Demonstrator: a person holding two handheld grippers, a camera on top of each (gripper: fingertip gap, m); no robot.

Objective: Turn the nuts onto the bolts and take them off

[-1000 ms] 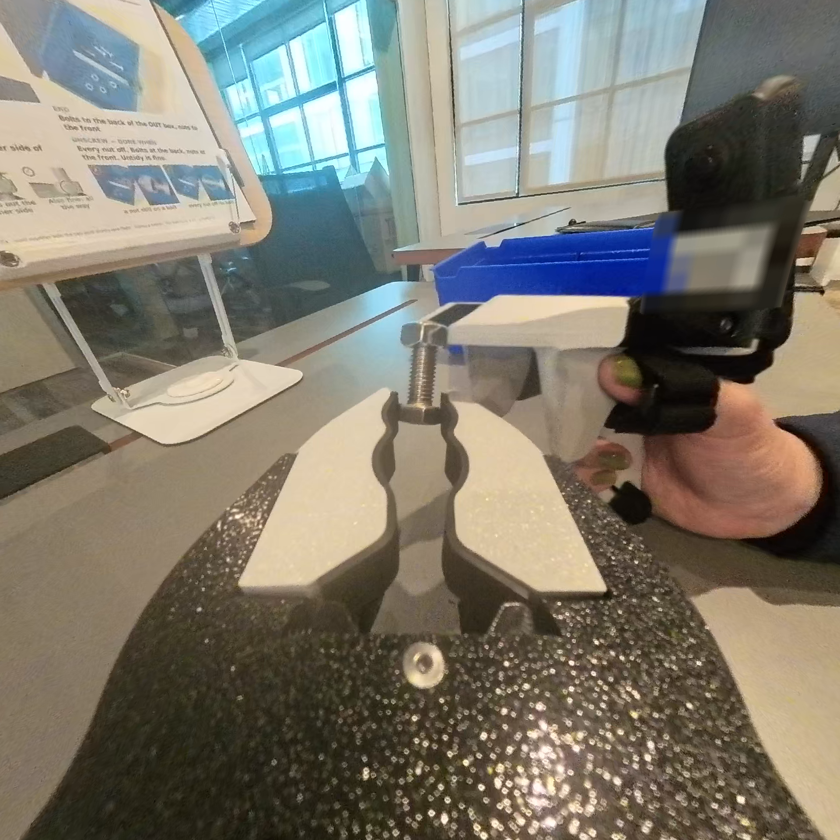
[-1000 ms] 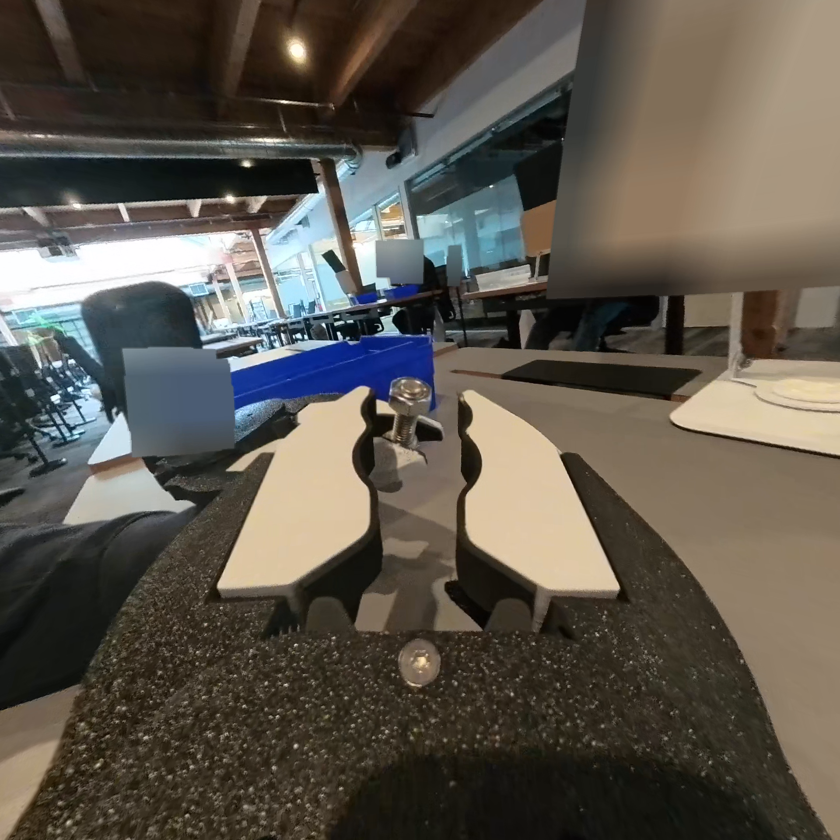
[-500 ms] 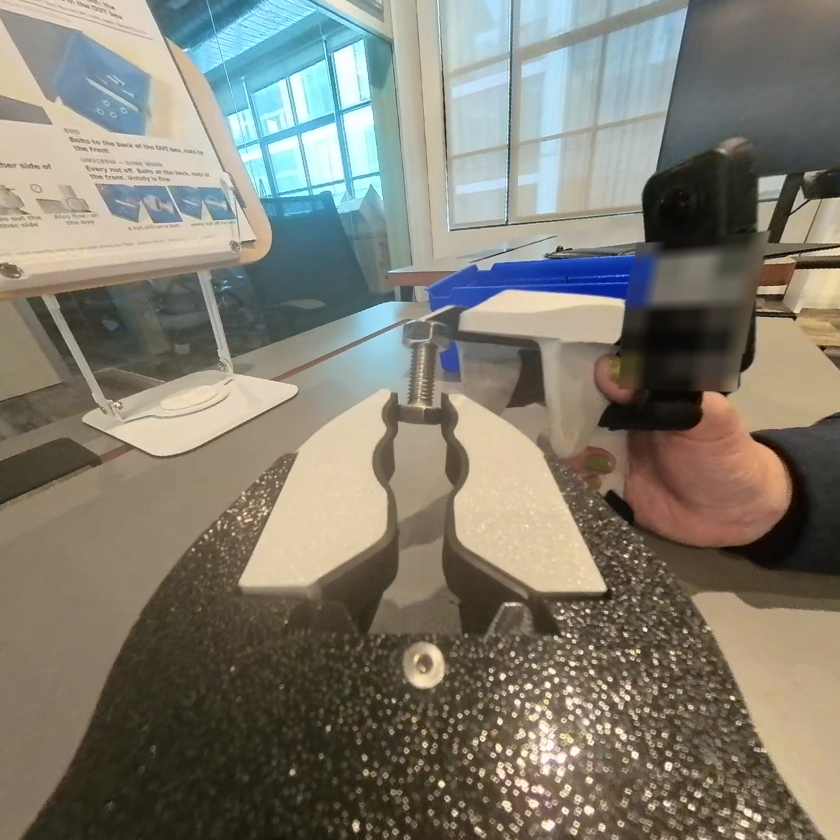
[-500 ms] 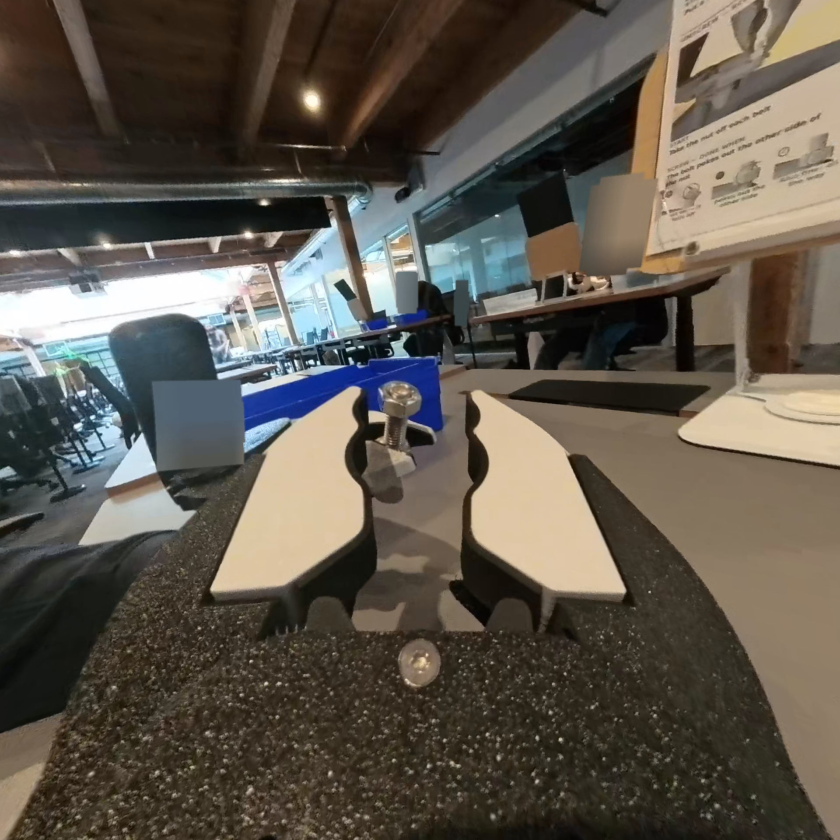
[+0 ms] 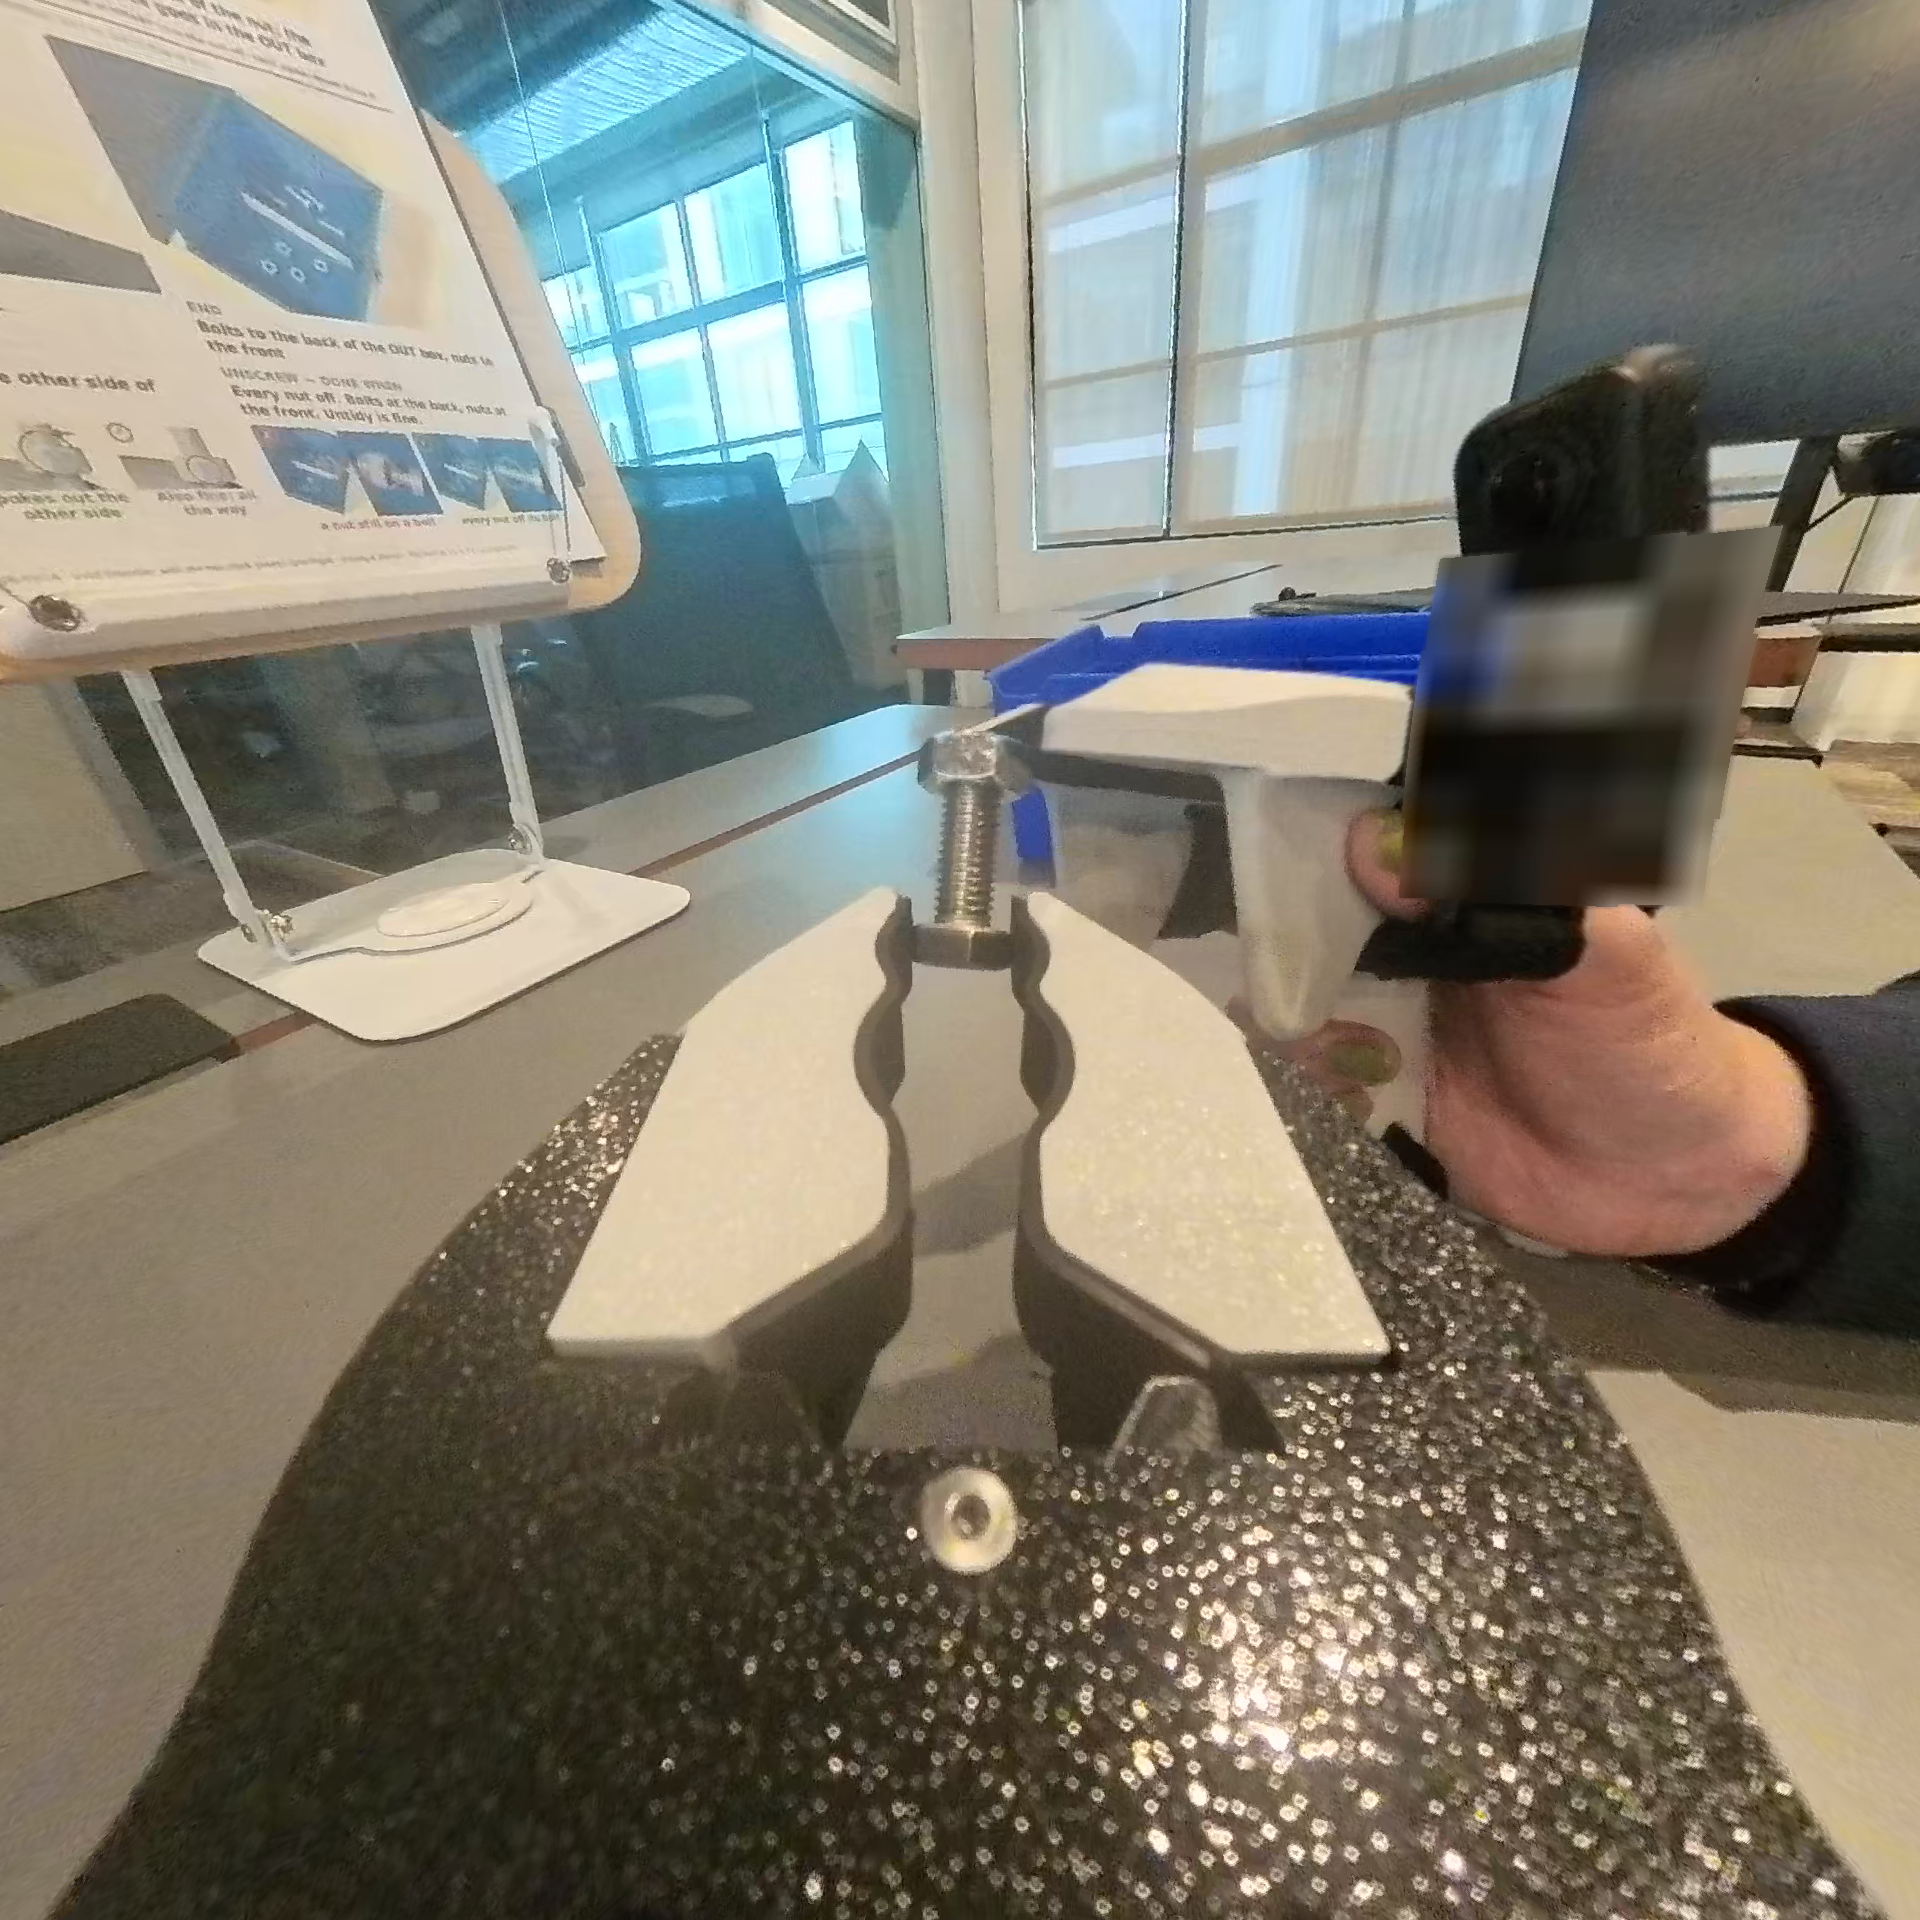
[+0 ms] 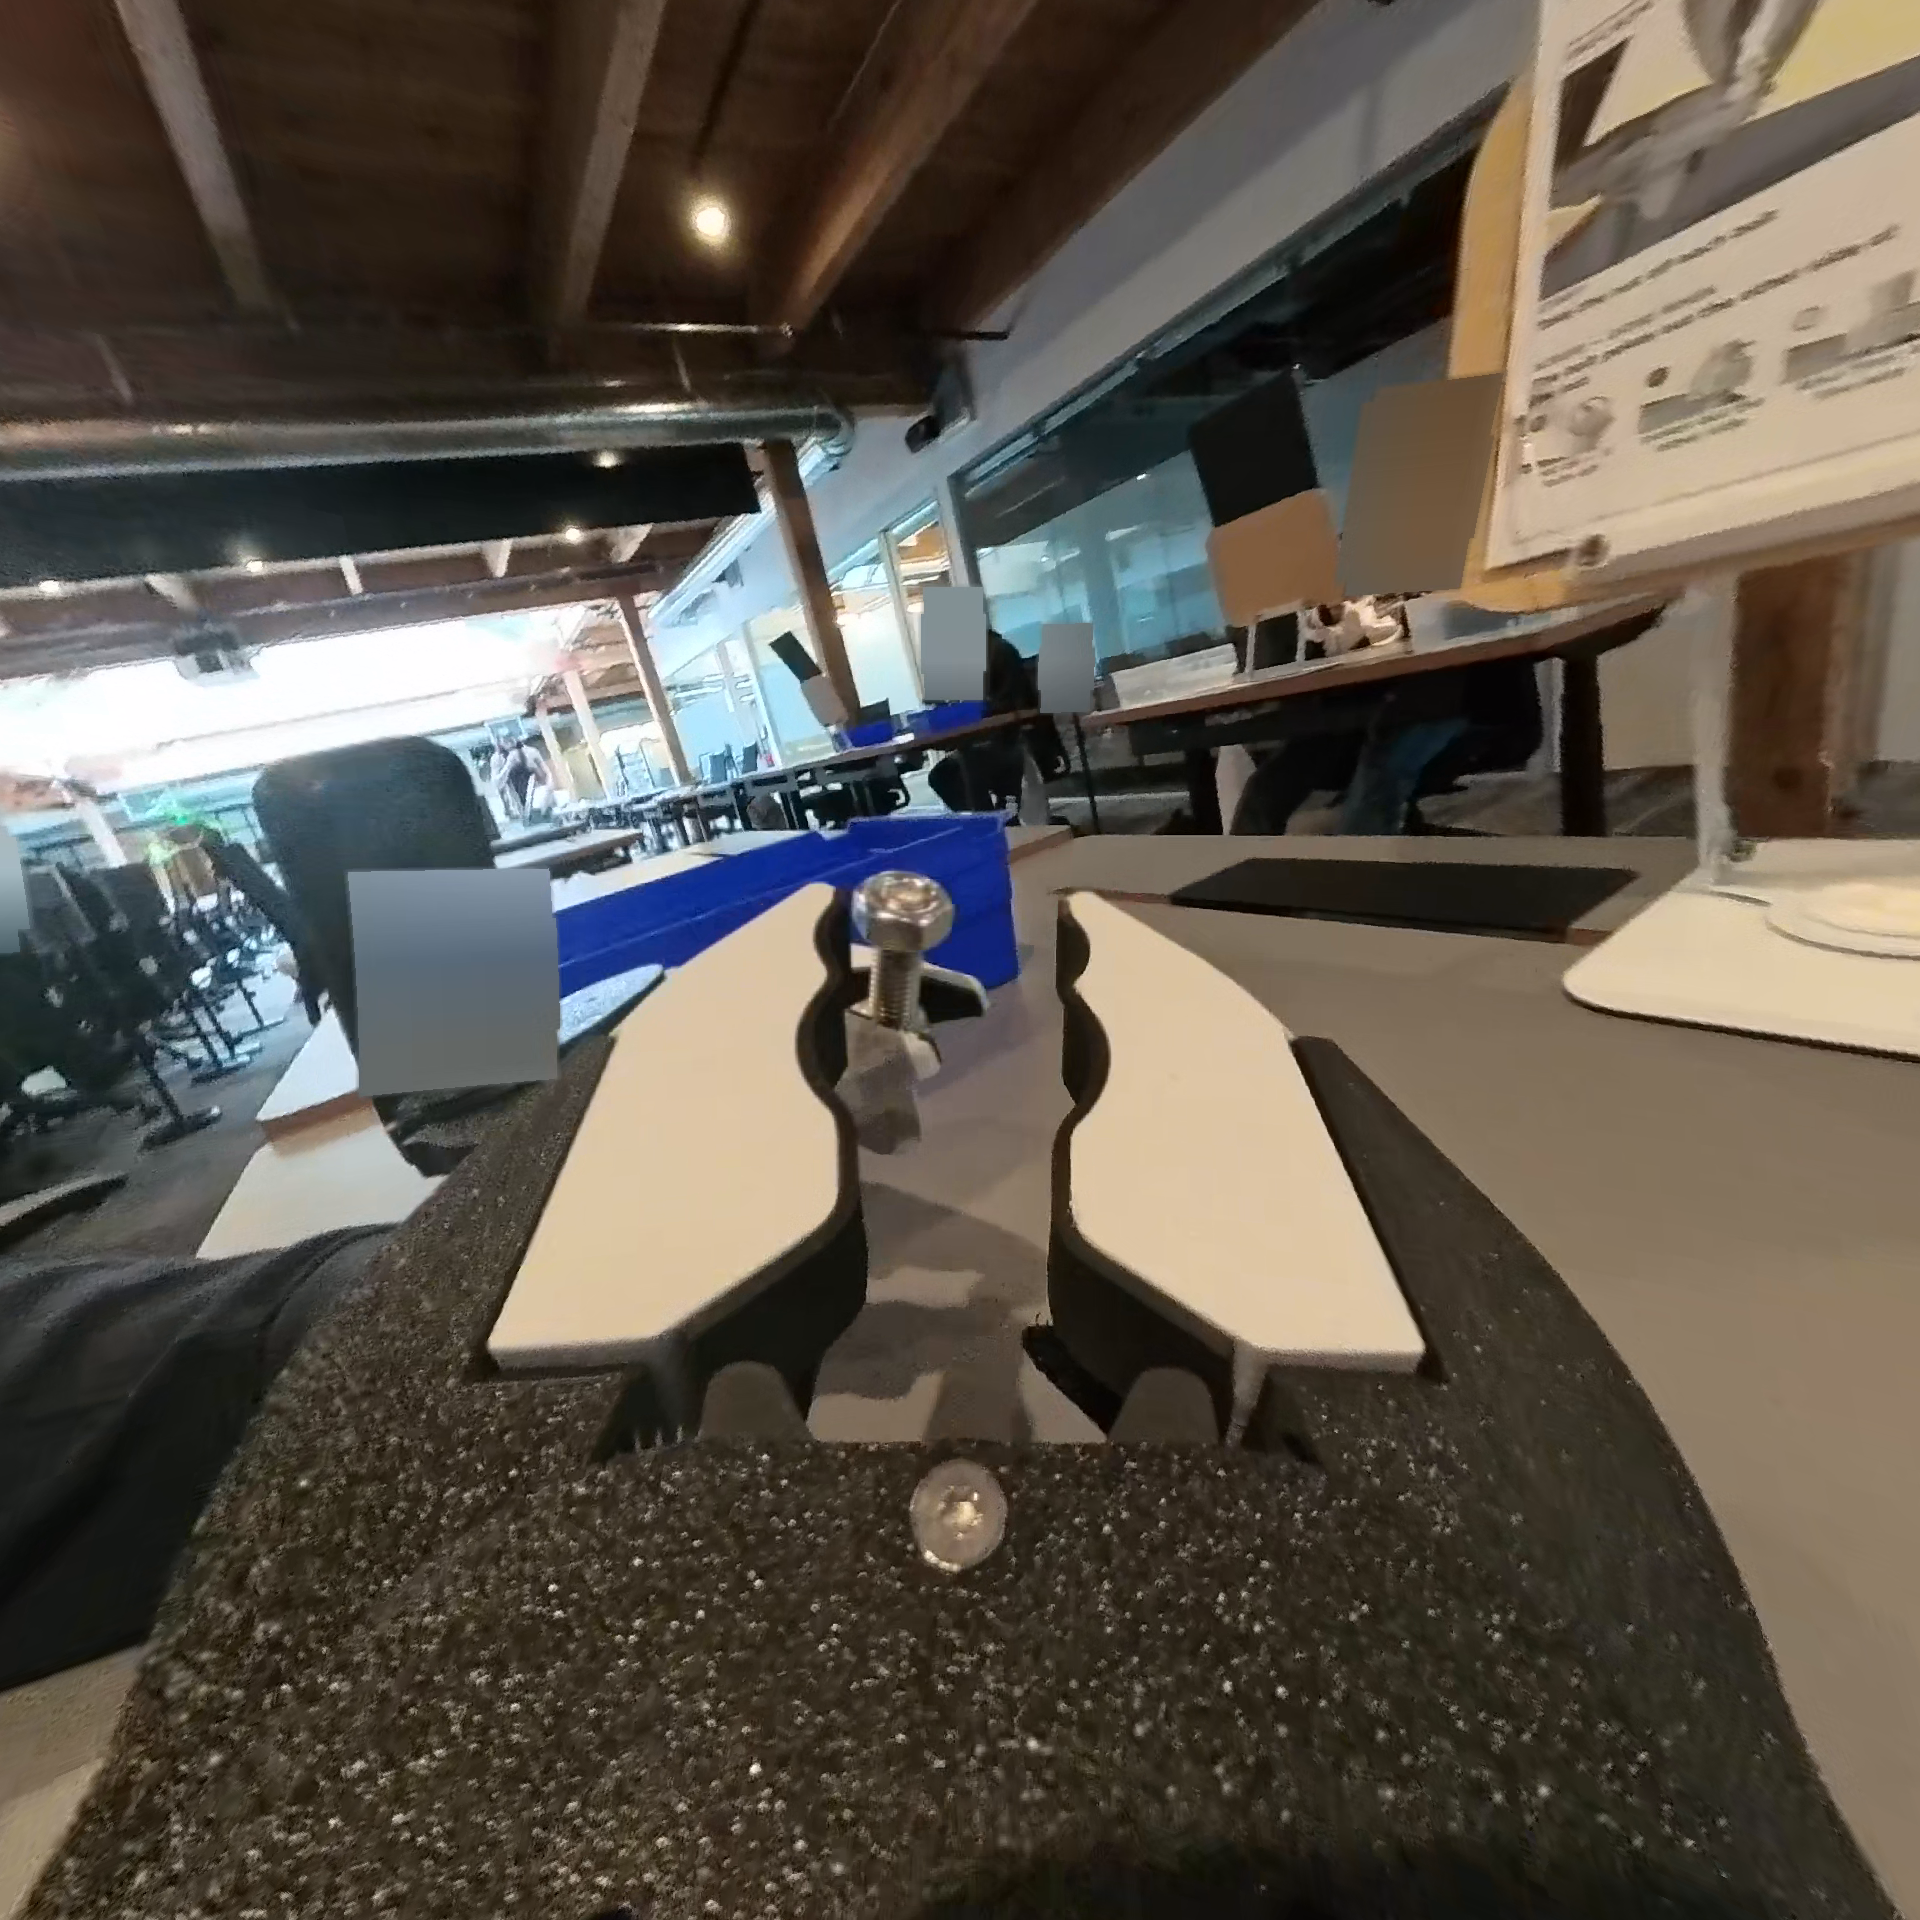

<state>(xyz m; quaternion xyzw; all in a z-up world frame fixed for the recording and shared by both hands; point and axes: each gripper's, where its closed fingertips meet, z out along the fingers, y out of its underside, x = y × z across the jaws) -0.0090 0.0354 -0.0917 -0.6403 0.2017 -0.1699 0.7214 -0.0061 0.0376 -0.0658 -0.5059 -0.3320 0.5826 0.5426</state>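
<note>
A steel bolt (image 5: 964, 852) stands upright, head up, above the grey table (image 5: 260, 1247). My left gripper (image 5: 961, 935) is shut on the hex nut (image 5: 961, 948) at the bolt's lower end. My right gripper (image 6: 945, 914) is open, with the bolt head (image 6: 902, 909) between its tips and nearer the left one. In the left wrist view the right gripper (image 5: 1226, 717) comes in level from the right, held by a hand (image 5: 1600, 1122), its tip at the bolt head (image 5: 961, 764). The left gripper's fingertips (image 6: 883, 1081) show below the head in the right wrist view.
A blue bin (image 5: 1247, 644) stands just behind the bolt and also shows in the right wrist view (image 6: 727, 914). An instruction board on a white stand (image 5: 447, 935) is at the left. A black mat (image 6: 1403, 894) lies on the table. A dark monitor (image 5: 1714, 208) is at the back right. The grippers are tip to tip, or close to it.
My right gripper has swung around the bolt head and its jaws stand a little wider. The instruction board has come into its view. My left gripper has held the nut still.
</note>
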